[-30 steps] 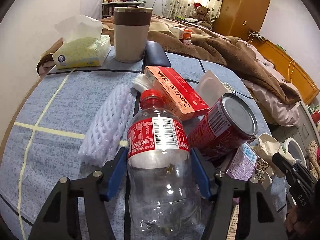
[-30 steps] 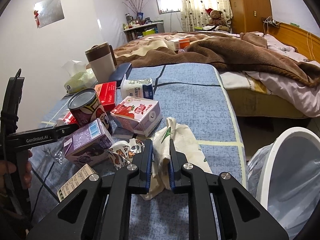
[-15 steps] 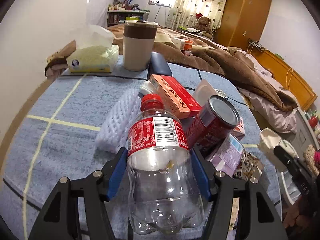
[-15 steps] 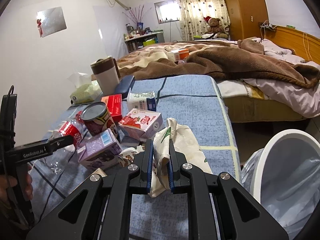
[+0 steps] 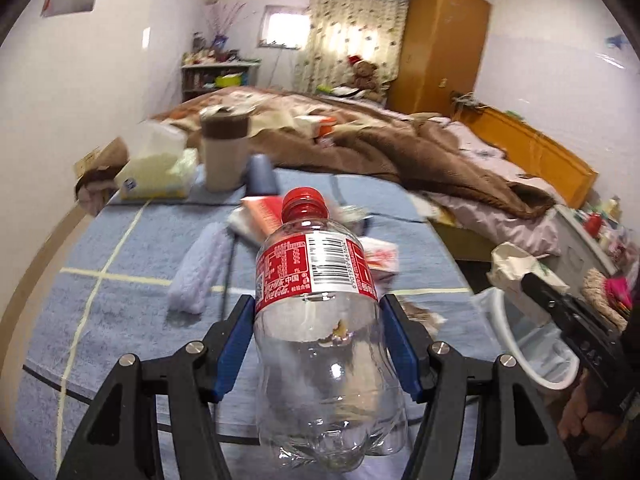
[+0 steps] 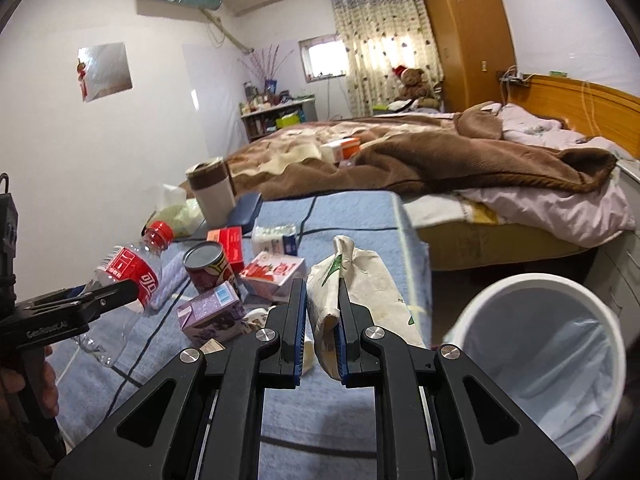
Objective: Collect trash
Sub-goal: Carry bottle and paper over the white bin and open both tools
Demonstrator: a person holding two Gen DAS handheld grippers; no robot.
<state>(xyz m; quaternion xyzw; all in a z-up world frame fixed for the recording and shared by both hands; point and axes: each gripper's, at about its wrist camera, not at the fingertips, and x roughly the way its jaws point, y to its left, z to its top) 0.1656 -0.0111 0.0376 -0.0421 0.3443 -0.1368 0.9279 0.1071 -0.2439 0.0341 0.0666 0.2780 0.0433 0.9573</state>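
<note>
Up off the blue patterned cloth point(image 6: 352, 216), the left gripper point(image 5: 320, 344) clamps an empty clear plastic bottle with a red cap and label point(image 5: 320, 320) (cap pointing away). Meanwhile the right gripper point(image 6: 322, 320) pinches a crumpled white paper bag point(image 6: 360, 280) beside the white lined trash bin point(image 6: 548, 356).

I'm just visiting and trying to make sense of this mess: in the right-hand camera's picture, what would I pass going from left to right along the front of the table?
Plastic bottle held in the left hand-held gripper → red can → crumpled paper bag clamped in the right hand-held gripper → white trash bin.
</note>
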